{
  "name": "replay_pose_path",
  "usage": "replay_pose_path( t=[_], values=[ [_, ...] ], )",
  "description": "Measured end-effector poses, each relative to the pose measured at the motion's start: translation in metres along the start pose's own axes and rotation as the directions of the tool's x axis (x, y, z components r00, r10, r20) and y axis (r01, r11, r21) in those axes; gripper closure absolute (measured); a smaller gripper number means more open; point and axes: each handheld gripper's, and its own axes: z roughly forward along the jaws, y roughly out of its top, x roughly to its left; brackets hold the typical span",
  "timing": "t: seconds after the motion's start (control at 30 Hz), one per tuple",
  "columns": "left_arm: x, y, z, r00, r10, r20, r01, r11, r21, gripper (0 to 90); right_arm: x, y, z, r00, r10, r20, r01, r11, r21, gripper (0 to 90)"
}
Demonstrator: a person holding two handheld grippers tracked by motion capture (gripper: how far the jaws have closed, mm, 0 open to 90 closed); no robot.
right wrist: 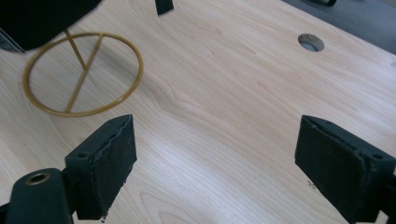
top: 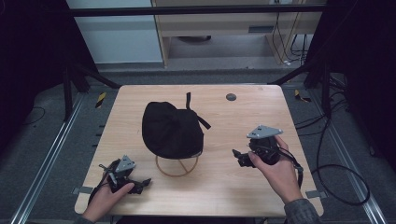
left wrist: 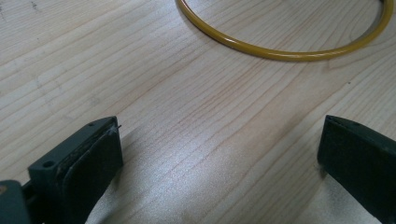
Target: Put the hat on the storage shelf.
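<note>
A lab: black curtains, floor rails, loose cables around a wooden table.

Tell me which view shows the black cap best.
The high view: the whole black cap shows there, perched on the yellow wire stand with its strap trailing behind. The right gripper view catches just a dark edge above the stand's ring. The left gripper view shows the ring.

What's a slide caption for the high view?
Black cap on a yellow wire stand mid-table, flanked by open left gripper and right gripper.
</note>
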Motion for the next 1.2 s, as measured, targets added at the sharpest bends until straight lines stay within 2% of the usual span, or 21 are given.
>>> replay_pose_path(
  t=[0.2, 0.5, 0.73, 0.87, 0.97, 1.07, 1.2],
  values=[
    [0.000, 0.000, 0.000, 1.0000, 0.000, 0.000, 0.000, 1.0000, 0.000, 0.0, -0.001, -0.021, 0.012, 0.9996, 0.028, 0.008, -0.028, 0.999, 0.016, 12.8],
    [0.000, 0.000, 0.000, 1.0000, 0.000, 0.000, 0.000, 1.0000, 0.000, 0.0, 0.002, -0.043, 0.029, 0.9967, 0.079, -0.019, -0.078, 0.997, 0.021, 12.8],
    [0.000, 0.000, 0.000, 1.0000, -0.001, -0.001, 0.001, 1.0000, -0.001, 0.0, 0.003, -0.056, 0.036, 0.9964, 0.084, -0.016, -0.083, 0.996, 0.025, 13.8],
    [0.000, 0.000, 0.000, 1.0000, -0.001, -0.001, 0.001, 1.0000, -0.001, 0.0, 0.006, -0.064, 0.043, 0.9961, 0.083, -0.029, -0.082, 0.996, 0.046, 13.8],
    [0.000, 0.000, 0.000, 1.0000, -0.001, -0.001, 0.001, 1.0000, -0.001, 0.0, 0.011, -0.070, 0.047, 0.9949, 0.094, -0.035, -0.093, 0.994, 0.054, 13.9],
    [0.000, 0.000, 0.000, 1.0000, -0.001, -0.001, 0.001, 1.0000, 0.000, 0.0, 0.018, -0.074, 0.052, 0.9964, 0.077, -0.036, -0.074, 0.995, 0.070, 13.9],
    [0.000, 0.000, 0.000, 1.0000, -0.001, -0.001, 0.001, 1.0000, -0.001, 0.0, 0.023, -0.076, 0.058, 0.9951, 0.084, -0.052, -0.080, 0.994, 0.076, 13.8]
  ],
)
